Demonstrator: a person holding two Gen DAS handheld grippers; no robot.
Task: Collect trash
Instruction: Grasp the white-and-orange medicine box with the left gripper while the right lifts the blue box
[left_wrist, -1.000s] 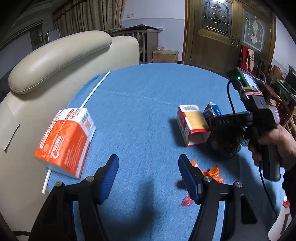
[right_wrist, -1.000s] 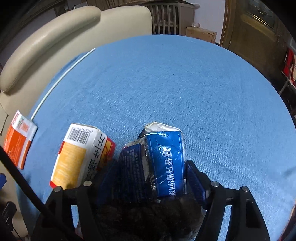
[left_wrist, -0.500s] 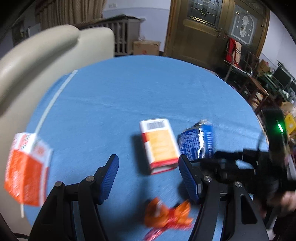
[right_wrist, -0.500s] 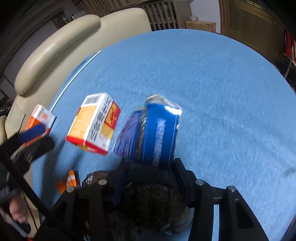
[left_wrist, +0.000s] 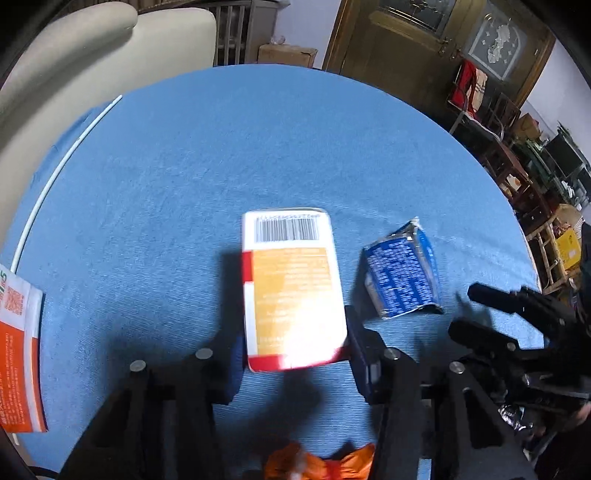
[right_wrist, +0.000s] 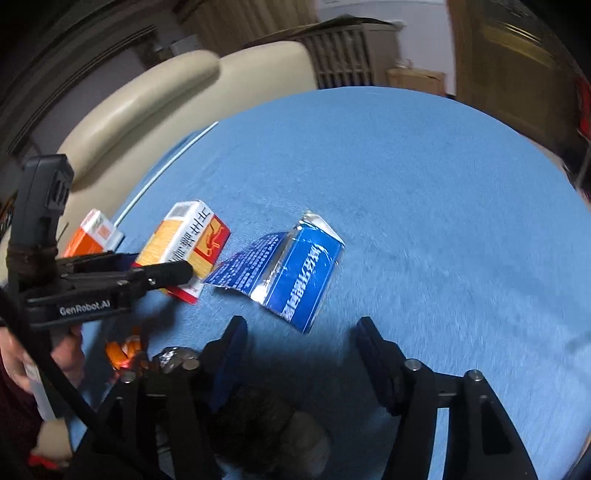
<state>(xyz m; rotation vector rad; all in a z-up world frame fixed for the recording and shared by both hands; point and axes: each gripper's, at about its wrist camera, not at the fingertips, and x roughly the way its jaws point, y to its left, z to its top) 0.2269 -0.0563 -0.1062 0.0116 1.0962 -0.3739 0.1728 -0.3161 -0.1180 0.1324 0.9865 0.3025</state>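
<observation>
An orange, red and white carton (left_wrist: 291, 291) lies on the blue tablecloth, between the fingers of my left gripper (left_wrist: 291, 350), which close against its sides; it also shows in the right wrist view (right_wrist: 184, 247). A flattened blue carton (left_wrist: 402, 273) lies to its right, just ahead of my right gripper (right_wrist: 299, 354), which is open and empty. An orange wrapper (left_wrist: 314, 461) lies under my left gripper. An orange and white carton (left_wrist: 18, 354) lies at the table's left edge.
A black bag (right_wrist: 266, 421) bunches below my right gripper. A white straw (left_wrist: 62, 170) lies along the table's left edge. A cream armchair (left_wrist: 66, 62) stands behind the round table (left_wrist: 258, 147). Wooden doors and chairs stand to the right.
My right gripper has opened, let go of the blue carton and drawn back. My left gripper has moved forward around the orange, red and white carton and narrowed onto it.
</observation>
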